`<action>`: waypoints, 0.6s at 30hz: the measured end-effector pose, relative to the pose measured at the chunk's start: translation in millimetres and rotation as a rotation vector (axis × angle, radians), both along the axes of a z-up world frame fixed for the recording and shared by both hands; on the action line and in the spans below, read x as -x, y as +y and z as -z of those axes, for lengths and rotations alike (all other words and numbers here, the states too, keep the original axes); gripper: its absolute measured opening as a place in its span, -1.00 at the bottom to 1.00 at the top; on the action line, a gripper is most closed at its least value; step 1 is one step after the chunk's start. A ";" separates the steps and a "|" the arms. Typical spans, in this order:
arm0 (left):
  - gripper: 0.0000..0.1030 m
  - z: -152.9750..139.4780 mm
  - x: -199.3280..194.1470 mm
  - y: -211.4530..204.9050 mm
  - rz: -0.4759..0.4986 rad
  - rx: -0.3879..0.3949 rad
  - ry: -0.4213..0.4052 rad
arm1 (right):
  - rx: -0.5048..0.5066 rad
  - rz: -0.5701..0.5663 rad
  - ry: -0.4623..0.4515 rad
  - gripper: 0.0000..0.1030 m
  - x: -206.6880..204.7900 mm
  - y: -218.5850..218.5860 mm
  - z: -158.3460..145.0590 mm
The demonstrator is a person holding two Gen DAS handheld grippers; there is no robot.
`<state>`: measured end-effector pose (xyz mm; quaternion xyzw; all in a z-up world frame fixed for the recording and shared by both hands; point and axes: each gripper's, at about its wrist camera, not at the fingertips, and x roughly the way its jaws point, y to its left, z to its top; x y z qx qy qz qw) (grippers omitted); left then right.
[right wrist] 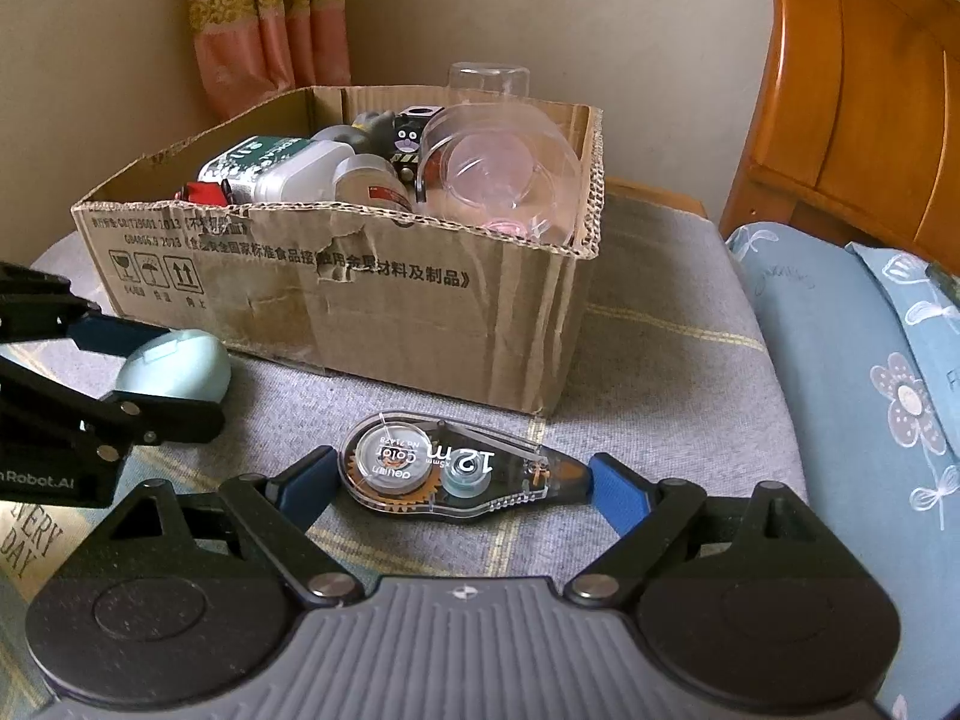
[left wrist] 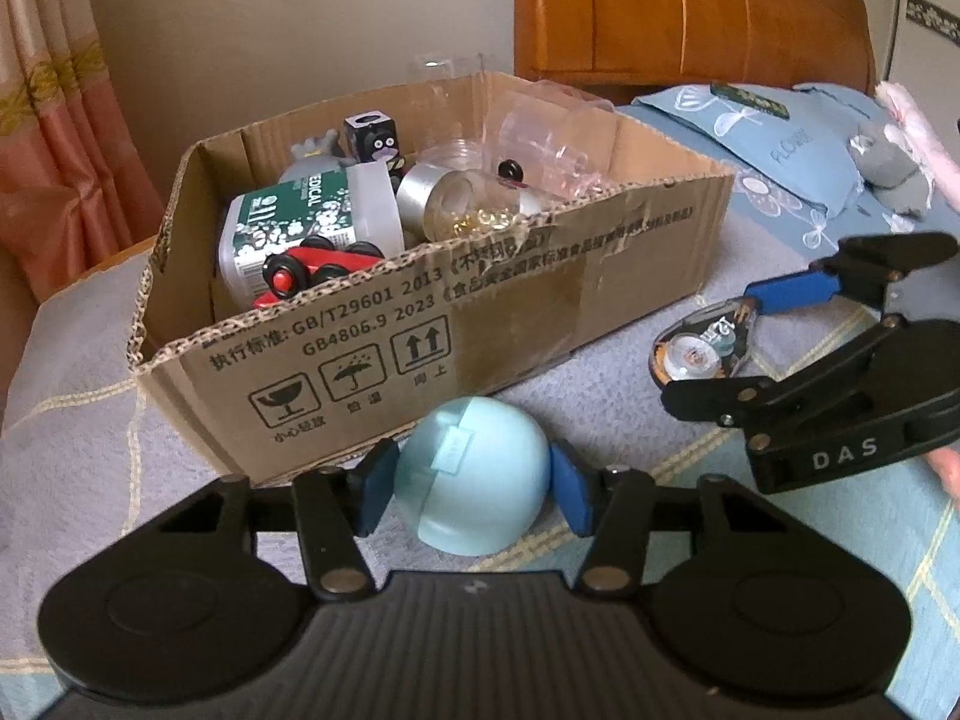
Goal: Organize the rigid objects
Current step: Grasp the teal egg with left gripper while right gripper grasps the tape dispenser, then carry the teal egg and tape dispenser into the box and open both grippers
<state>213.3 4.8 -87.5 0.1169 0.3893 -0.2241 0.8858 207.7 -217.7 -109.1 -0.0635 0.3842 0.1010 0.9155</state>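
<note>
My left gripper (left wrist: 471, 489) is shut on a pale blue egg-shaped case (left wrist: 474, 474), low over the bedspread in front of the cardboard box (left wrist: 540, 324). The case also shows in the right wrist view (right wrist: 180, 366). My right gripper (right wrist: 462, 483) has its blue pads touching both ends of a clear correction-tape dispenser (right wrist: 450, 471) that lies on the bedspread. The dispenser also shows in the left wrist view (left wrist: 702, 348). The box (right wrist: 372, 300) holds a green-labelled white bottle (left wrist: 300, 228), a red toy car (left wrist: 318, 270), jars and clear plastic containers (right wrist: 504, 174).
The bed has a grey checked cover (right wrist: 660, 372). Blue flowered pillows (right wrist: 870, 396) lie to the right, with a wooden headboard (right wrist: 858, 90) behind them. A pink curtain (left wrist: 54, 138) hangs at the left. A grey soft toy (left wrist: 894, 168) lies on a pillow.
</note>
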 end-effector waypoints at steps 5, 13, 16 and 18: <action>0.04 -7.2 6.6 3.5 0.035 -0.026 0.013 | -0.030 -0.045 0.019 0.79 6.3 -5.4 -12.8; 0.04 -41.3 22.2 12.7 0.085 -0.032 0.019 | -0.045 -0.134 -0.003 0.79 21.3 -9.7 -48.9; 0.04 -59.4 23.6 17.8 0.092 -0.030 0.022 | -0.064 -0.161 -0.019 0.79 24.1 -10.6 -66.0; 0.04 -72.4 20.6 21.7 0.089 -0.024 0.024 | -0.066 -0.183 -0.041 0.79 24.3 -9.2 -78.6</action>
